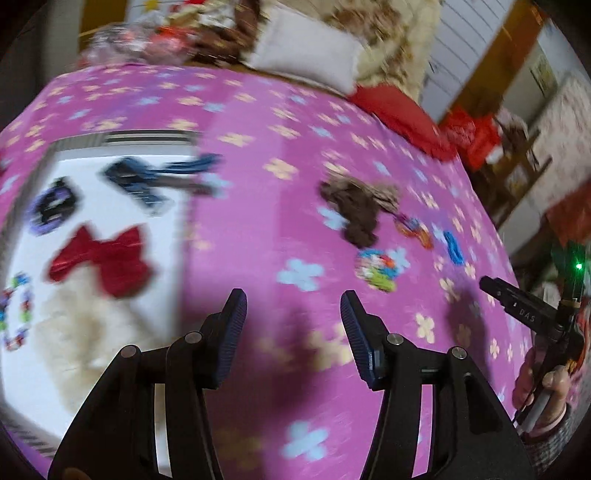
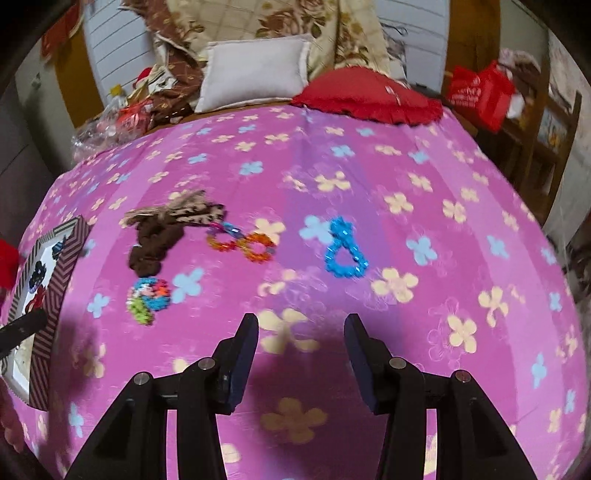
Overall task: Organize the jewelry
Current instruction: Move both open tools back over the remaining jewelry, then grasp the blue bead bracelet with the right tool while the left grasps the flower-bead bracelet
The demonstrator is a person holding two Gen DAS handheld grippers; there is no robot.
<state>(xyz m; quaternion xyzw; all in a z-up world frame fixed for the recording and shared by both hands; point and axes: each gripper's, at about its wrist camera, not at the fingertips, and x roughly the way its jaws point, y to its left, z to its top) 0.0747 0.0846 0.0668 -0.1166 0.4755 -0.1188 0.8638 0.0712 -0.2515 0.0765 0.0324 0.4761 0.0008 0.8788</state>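
A white-lined box (image 1: pixel 122 155) with a striped rim lies on the pink flowered bedspread at left; it also shows in the right wrist view (image 2: pixel 70 254). Inside lie a red bow (image 1: pixel 101 258), a blue bow (image 1: pixel 147 177), a purple-black piece (image 1: pixel 53 208) and a beaded bracelet (image 1: pixel 14 314). On the spread lie a brown scrunchie (image 2: pixel 151 247), an orange bead bracelet (image 2: pixel 243 243), a blue bead bracelet (image 2: pixel 345 254) and a multicolour bead bracelet (image 2: pixel 147 295). My left gripper (image 1: pixel 293 314) is open and empty just right of the box. My right gripper (image 2: pixel 301 336) is open and empty, below the blue bracelet.
A grey pillow (image 2: pixel 255 70), a red cushion (image 2: pixel 369 96) and folded floral blankets (image 2: pixel 266 26) lie at the bed's far end. A red bag (image 2: pixel 480 92) sits on wooden shelves at right. Plastic-wrapped items (image 2: pixel 118 122) lie at the far left corner.
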